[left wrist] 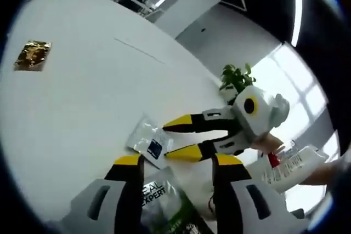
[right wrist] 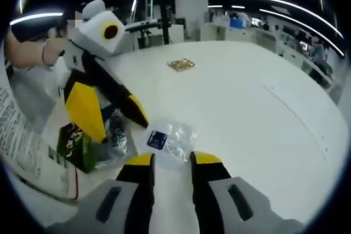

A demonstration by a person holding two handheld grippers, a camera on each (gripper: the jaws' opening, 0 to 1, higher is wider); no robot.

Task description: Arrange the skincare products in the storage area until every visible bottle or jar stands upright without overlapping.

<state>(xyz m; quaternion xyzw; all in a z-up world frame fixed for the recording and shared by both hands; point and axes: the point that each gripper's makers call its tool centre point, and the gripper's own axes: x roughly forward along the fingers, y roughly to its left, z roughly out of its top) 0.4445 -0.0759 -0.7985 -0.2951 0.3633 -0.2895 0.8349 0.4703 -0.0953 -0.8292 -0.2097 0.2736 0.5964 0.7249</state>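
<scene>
White table w/ a clear sachet mid-table. Left gripper wide open over a green packet, gripping nothing. Right gripper part open, tips right by the sachet, not holding it. Gold packet well apart, nr the far edge.

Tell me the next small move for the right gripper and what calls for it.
Probably ease the right gripper forward and close on the clear sachet. Its jaws stand open just short of that sachet, which lies flat on the white table, while the left gripper sits over the green packet beside it.
</scene>
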